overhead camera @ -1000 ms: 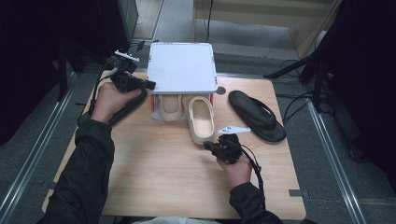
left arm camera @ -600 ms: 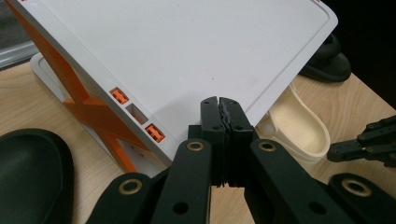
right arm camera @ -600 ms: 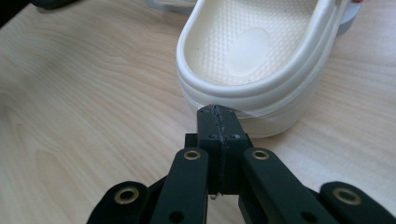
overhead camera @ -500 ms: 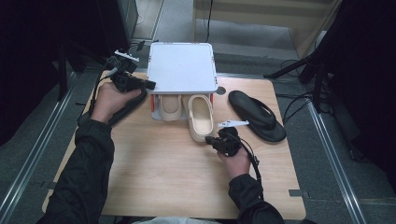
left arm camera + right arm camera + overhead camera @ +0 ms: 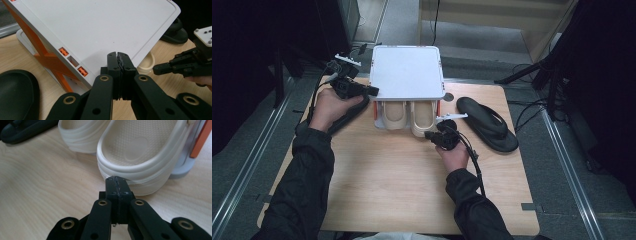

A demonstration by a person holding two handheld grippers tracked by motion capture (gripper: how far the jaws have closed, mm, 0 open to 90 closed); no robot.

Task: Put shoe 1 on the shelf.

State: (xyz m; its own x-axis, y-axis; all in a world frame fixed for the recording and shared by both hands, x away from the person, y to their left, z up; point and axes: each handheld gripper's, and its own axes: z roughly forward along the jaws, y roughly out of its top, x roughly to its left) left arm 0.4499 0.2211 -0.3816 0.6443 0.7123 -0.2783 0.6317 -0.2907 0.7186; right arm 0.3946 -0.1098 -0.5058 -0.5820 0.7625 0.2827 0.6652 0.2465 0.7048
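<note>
A white shoe rack (image 5: 407, 70) with orange side braces (image 5: 50, 60) stands at the back of the wooden table. Two cream clogs lie under its top shelf, the left clog (image 5: 394, 115) and the right clog (image 5: 423, 119). My right gripper (image 5: 430, 134) is shut with nothing in it, and its tips (image 5: 116, 180) touch the heel of the right clog (image 5: 135, 150). My left gripper (image 5: 372, 91) is shut and empty too, its tips (image 5: 118, 56) against the front left edge of the rack's white top (image 5: 100, 30).
A black flip-flop (image 5: 487, 122) lies on the table to the right of the rack. Another black sandal (image 5: 347, 112) rests under my left hand, beside the rack's left side. The near half of the table (image 5: 392, 190) is bare wood.
My right gripper moved toward the rack, and the right clog slid further under the shelf and straightened beside the other clog. The left hand stayed where it was.
</note>
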